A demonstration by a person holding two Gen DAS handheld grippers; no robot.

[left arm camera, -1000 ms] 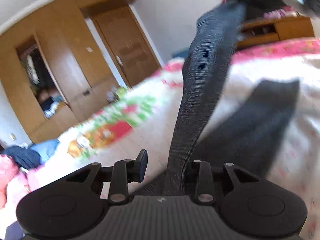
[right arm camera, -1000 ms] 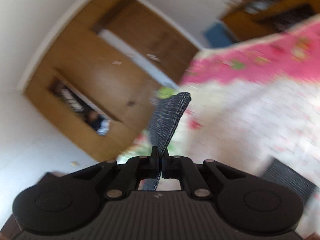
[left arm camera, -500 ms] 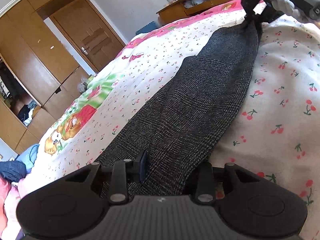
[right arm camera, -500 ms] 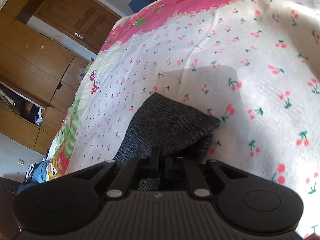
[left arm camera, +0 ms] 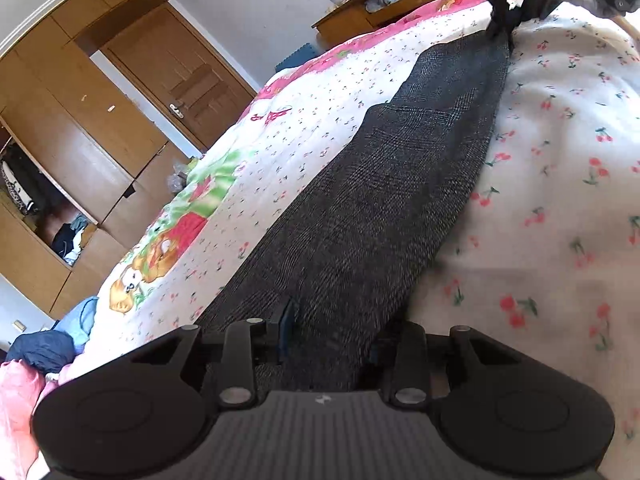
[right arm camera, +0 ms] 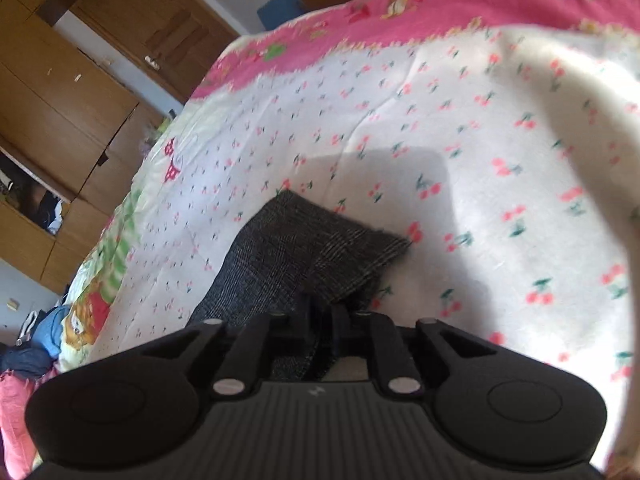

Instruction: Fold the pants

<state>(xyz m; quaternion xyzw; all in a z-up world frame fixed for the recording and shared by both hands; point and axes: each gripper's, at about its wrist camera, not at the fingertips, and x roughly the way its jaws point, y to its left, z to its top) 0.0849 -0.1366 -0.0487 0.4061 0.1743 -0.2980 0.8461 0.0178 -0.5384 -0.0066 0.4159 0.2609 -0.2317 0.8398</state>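
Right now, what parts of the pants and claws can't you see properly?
- Left wrist view: the near end of the pants is hidden under the left claw; its right finger is buried in cloth, so its grip is unclear.
- Left wrist view: the right claw is cut off by the top edge.
- Right wrist view: the bedsheet is blurred, and most of the pants lies behind the camera.

A home bedroom: cherry-print bed, wooden wardrobe, door.
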